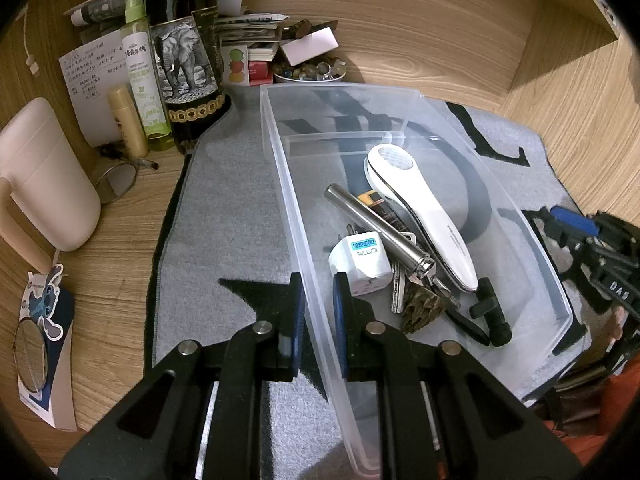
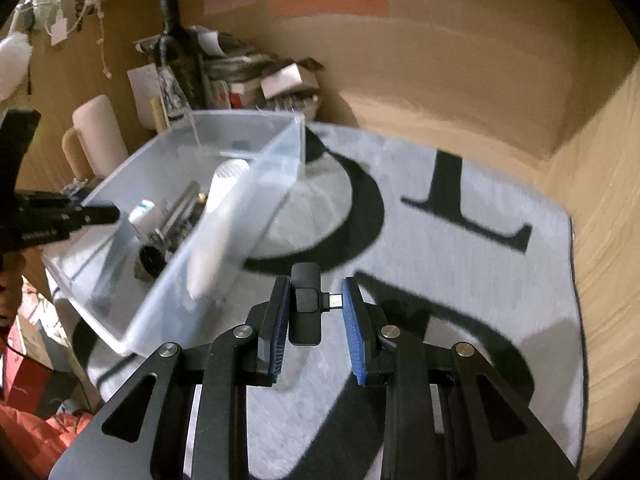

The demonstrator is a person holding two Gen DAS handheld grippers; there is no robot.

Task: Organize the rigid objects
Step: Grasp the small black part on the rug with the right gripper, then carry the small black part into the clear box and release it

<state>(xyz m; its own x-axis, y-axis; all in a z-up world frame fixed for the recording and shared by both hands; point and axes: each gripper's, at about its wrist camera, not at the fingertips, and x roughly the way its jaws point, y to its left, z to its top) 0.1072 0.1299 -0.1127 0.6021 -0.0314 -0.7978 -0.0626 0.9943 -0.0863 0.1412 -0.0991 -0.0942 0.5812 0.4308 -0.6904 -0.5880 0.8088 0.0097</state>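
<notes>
A clear plastic bin (image 1: pixel 276 136) lies on a grey mat with black letters (image 1: pixel 224 200). In it lie a white handheld device (image 1: pixel 424 212), a metal cylinder (image 1: pixel 376 228), a white plug adapter (image 1: pixel 360 260), keys and a black tool. My left gripper (image 1: pixel 318 312) is shut on the bin's near left wall, one pad on each side. In the right wrist view my right gripper (image 2: pixel 315 312) is shut on a small black adapter with a metal plug (image 2: pixel 306 304), held above the mat (image 2: pixel 460 264), right of the bin (image 2: pixel 160 304). The right gripper also shows at the right edge (image 1: pixel 592 248).
At the back left stand a dark bottle with an elephant label (image 1: pixel 184 60), a green spray bottle (image 1: pixel 142 72), a cream tube, papers and a bowl of small stones (image 1: pixel 308 70). A cream mug (image 1: pixel 44 176) and a small mirror (image 1: pixel 30 356) sit left. Wooden walls enclose the desk.
</notes>
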